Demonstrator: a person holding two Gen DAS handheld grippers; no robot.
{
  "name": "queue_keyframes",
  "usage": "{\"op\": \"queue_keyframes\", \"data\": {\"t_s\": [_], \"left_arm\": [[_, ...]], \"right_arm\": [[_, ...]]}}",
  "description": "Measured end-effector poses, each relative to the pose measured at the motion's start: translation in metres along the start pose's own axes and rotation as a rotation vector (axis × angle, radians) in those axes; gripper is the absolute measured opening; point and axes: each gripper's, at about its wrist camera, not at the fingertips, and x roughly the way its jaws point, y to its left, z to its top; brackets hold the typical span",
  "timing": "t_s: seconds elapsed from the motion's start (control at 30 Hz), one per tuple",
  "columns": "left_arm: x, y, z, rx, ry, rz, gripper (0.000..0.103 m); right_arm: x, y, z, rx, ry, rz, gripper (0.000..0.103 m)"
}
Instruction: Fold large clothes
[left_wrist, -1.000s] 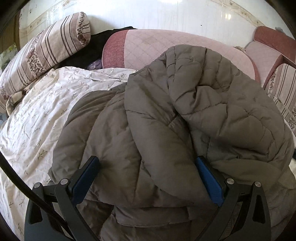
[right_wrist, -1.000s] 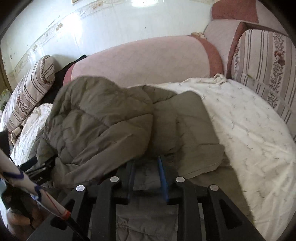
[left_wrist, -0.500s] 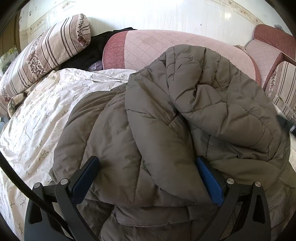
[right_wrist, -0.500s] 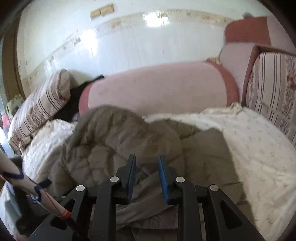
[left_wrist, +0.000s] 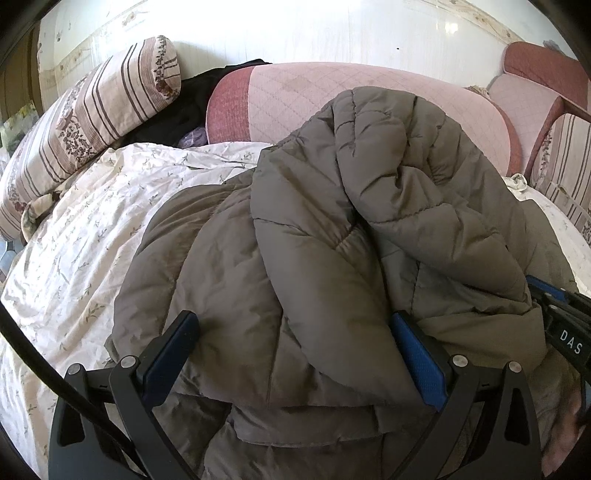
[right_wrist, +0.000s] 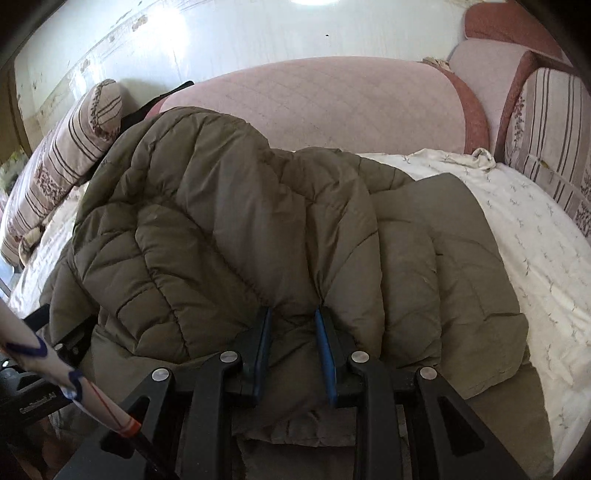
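The jacket (left_wrist: 332, 258) lies bunched on the bedsheet (left_wrist: 74, 240), against the cushion (left_wrist: 295, 96) along the back edge. A pillow (left_wrist: 92, 118) leans at the left back corner.

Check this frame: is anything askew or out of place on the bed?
The quilted jacket is heaped unevenly, one padded section bunched over the rest rather than flat. The right gripper pinches a fold; the left gripper is open over it. Nothing looks spilled or damaged.
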Motion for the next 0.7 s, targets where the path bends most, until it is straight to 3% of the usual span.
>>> {"op": "queue_keyframes", "data": {"t_s": [0.2, 0.47, 0.7], "left_arm": [[-0.006, 0.0, -0.003, 0.0, -0.005, 0.006, 0.102], [-0.007, 0.0, -0.003, 0.003, -0.005, 0.007, 0.102], [-0.007, 0.0, -0.003, 0.004, -0.006, 0.007, 0.102]], "right_arm": [[-0.017, 0.003, 0.008, 0.005, -0.025, 0.003, 0.026], [-0.055, 0.015, 0.016, 0.017, -0.182, 0.08, 0.027], [-0.022, 0.032, 0.005, -0.017, -0.051, 0.116, 0.027]]}}
